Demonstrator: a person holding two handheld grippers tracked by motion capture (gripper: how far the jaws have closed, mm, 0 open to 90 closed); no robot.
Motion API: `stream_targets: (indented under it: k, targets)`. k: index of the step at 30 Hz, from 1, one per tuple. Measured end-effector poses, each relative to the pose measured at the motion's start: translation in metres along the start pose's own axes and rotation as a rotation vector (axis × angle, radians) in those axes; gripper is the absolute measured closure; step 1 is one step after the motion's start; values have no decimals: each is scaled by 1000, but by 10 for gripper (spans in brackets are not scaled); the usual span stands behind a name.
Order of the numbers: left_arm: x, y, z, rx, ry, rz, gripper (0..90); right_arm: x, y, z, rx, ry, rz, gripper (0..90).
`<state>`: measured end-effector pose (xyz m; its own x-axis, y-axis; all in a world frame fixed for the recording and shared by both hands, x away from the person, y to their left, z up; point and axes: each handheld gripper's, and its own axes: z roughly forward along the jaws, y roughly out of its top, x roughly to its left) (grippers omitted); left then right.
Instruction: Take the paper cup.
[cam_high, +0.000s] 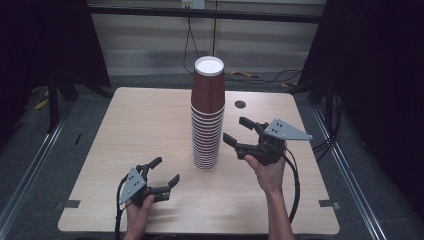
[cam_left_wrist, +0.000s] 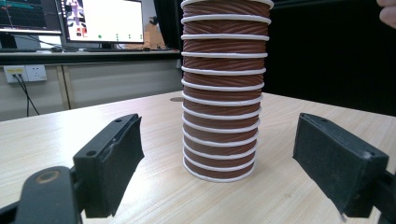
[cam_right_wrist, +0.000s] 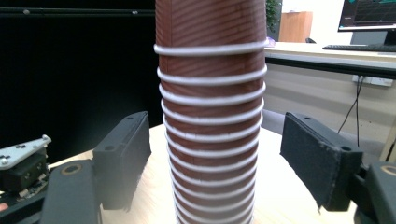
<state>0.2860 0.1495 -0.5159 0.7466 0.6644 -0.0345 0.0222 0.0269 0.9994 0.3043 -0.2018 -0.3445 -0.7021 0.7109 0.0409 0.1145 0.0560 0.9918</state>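
paper cup stack (cam_high: 207, 117) is light, thin-walled, crushable and tippy; my right gripper (cam_high: 242, 131) and left gripper (cam_high: 165, 171) gape empty, so i'd pinch top cup's ribbed wall gently.

A light wooden table (cam_high: 150, 125) stands on grey floor (cam_high: 30, 165), with metal rails (cam_high: 345, 165) running along both its sides. Beyond its far edge a pale panelled wall (cam_high: 150, 40) carries hanging black cables (cam_high: 189, 37). Dark curtains (cam_high: 385, 75) flank the scene; 2 lit monitors (cam_left_wrist: 105, 21) stand on a desk (cam_left_wrist: 88, 56).
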Motion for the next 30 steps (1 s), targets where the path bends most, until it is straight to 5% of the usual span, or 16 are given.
stream_targets:
  k: [15,30]
  targets:
    - [0,0,0,0,-1,0,156,-4,45,13,14,58,-42,213]
    - [0,0,0,0,-1,0,157,-6,75,23,22,66,-65,210]
